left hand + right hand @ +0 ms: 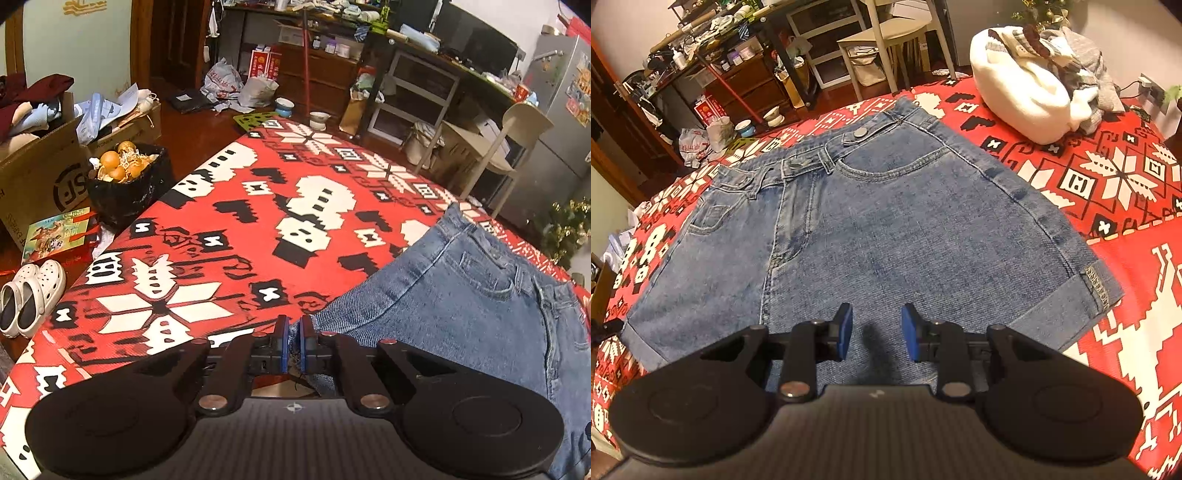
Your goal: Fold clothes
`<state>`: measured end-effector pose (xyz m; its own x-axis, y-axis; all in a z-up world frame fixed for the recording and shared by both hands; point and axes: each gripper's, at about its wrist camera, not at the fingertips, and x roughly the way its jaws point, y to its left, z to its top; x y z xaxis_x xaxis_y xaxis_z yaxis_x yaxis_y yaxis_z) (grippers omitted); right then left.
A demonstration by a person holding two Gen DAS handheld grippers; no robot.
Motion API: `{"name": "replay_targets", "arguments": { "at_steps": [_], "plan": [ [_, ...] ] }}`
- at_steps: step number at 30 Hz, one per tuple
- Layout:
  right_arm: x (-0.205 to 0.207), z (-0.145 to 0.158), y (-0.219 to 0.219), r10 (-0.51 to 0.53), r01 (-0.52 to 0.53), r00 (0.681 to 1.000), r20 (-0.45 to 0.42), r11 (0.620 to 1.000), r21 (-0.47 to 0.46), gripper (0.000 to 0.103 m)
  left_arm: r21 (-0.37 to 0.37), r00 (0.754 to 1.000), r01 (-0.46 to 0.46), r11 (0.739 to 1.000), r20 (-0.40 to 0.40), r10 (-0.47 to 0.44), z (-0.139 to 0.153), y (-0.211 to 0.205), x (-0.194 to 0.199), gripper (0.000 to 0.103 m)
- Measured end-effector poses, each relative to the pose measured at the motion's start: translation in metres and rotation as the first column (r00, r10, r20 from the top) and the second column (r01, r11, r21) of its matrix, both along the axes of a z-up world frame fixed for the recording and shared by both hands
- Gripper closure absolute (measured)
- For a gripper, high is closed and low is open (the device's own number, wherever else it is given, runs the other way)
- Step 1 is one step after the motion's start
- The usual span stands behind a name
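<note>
Denim shorts: spread flat, front side up, on a table covered by a red, white and black patterned cloth; waistband toward the far edge, leg openings toward the grippers.
Surroundings on the table: a heap of white and grey clothes sits at the far right corner, well apart from the shorts; the cloth to the left of the shorts is bare.
Surroundings off the table: cardboard boxes stuffed with fabric and papers, a black bin topped with orange peel, a pair of white clogs on the floor, a pale chair and a grey fridge beyond the far edge.
In the way: nothing lies on the shorts themselves.
Look of the shorts: mid-blue washed denim, metal waist button, belt loops, curved front pockets, both leg hems rolled into cuffs, right cuff with pale stitching along its side seam.
Left gripper: blue pads nearly together, pinching a frayed corner of the shorts' left leg hem.
Right gripper: jaws partly apart, hovering over the denim near the lower middle; nothing between the pads.
</note>
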<state>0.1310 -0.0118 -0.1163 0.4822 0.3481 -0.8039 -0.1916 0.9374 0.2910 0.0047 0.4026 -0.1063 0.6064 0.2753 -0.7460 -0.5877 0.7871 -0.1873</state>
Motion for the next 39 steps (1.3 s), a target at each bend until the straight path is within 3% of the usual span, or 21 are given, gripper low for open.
{"name": "replay_targets", "arguments": {
  "at_steps": [6, 11, 14, 16, 18, 23, 26, 28, 32, 39],
  "plan": [
    [0.004, 0.001, -0.005, -0.011, 0.011, 1.0, 0.002, 1.0, 0.014, 0.071, 0.042, 0.989, -0.142, 0.989, 0.039, 0.141, 0.009, 0.02, -0.017, 0.097],
    [0.006, 0.001, -0.006, -0.008, 0.008, 1.0, 0.004, 1.0, 0.023, 0.071, -0.148, 0.969, -0.239, 0.96, 0.022, 0.245, -0.005, 0.051, -0.03, 0.095],
    [0.004, 0.001, -0.003, 0.008, -0.008, 1.0, 0.004, 1.0, 0.018, 0.071, -0.166, 0.967, -0.252, 0.953, 0.001, 0.255, -0.005, 0.051, -0.03, 0.09],
    [0.002, 0.002, -0.001, 0.017, -0.017, 1.0, 0.0, 1.0, 0.019, 0.071, -0.181, 0.972, -0.229, 0.957, 0.012, 0.235, -0.003, 0.046, -0.031, 0.087],
    [-0.001, 0.003, 0.0, 0.03, -0.03, 1.0, -0.001, 0.999, 0.023, 0.071, -0.198, 0.978, -0.196, 0.96, 0.033, 0.207, 0.0, 0.041, -0.031, 0.072],
    [-0.008, 0.003, 0.012, 0.094, -0.094, 0.996, 0.009, 0.996, 0.002, 0.071, -0.296, 0.987, -0.03, 0.955, 0.142, 0.075, 0.01, 0.021, -0.032, 0.069],
    [-0.014, 0.002, 0.022, 0.148, -0.148, 0.989, -0.006, 0.989, 0.004, 0.071, -0.422, 0.983, 0.095, 0.902, 0.183, -0.018, 0.006, 0.001, -0.031, 0.069],
    [-0.022, 0.002, 0.029, 0.198, -0.197, 0.98, -0.024, 0.98, 0.026, 0.071, -0.484, 0.982, 0.158, 0.861, 0.168, -0.086, 0.001, -0.019, -0.028, 0.069],
    [-0.046, 0.008, 0.044, 0.295, -0.294, 0.955, -0.022, 0.955, 0.045, 0.071, -0.487, 0.978, 0.207, 0.849, 0.101, -0.181, 0.003, -0.057, -0.027, 0.069],
    [-0.079, 0.014, 0.06, 0.378, -0.369, 0.925, -0.051, 0.92, 0.13, 0.071, -0.565, 0.962, 0.264, 0.781, 0.096, -0.256, -0.005, -0.112, -0.039, 0.066]
  ]
}}
